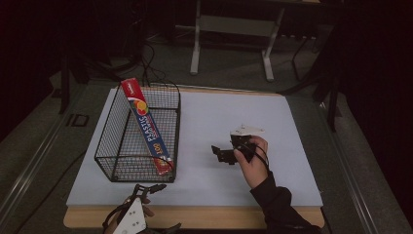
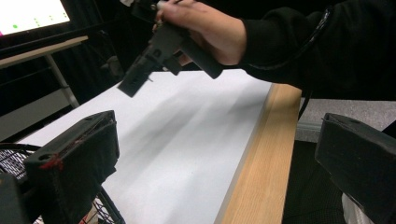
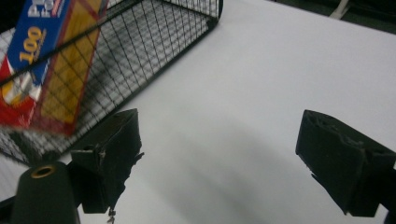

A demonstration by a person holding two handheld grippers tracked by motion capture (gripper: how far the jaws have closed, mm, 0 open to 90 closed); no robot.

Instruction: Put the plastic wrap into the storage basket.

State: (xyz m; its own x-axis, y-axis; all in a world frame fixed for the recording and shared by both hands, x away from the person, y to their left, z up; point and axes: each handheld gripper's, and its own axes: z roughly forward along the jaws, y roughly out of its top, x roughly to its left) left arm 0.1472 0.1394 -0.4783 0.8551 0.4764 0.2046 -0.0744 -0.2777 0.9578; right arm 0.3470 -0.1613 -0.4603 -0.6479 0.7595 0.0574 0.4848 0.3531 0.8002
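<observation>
We list one long red-and-blue cardboard plastic-wrap box (image 1: pixel 147 127), leaning in the black wire basket (image 1: pixel 113 161) at our nine o'clock; both the left gripper (image 1: pixel 146 189) and the right gripper (image 1: pixel 219 152) are spread, empty.

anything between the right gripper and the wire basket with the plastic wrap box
Nothing: bare white table top lies between the right gripper and the wire basket, as the high view shows.

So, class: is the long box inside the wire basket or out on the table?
Inside. The box leans slanted in the wire basket, its lower end at the near corner and its top end sticking up above the far rim.
</observation>
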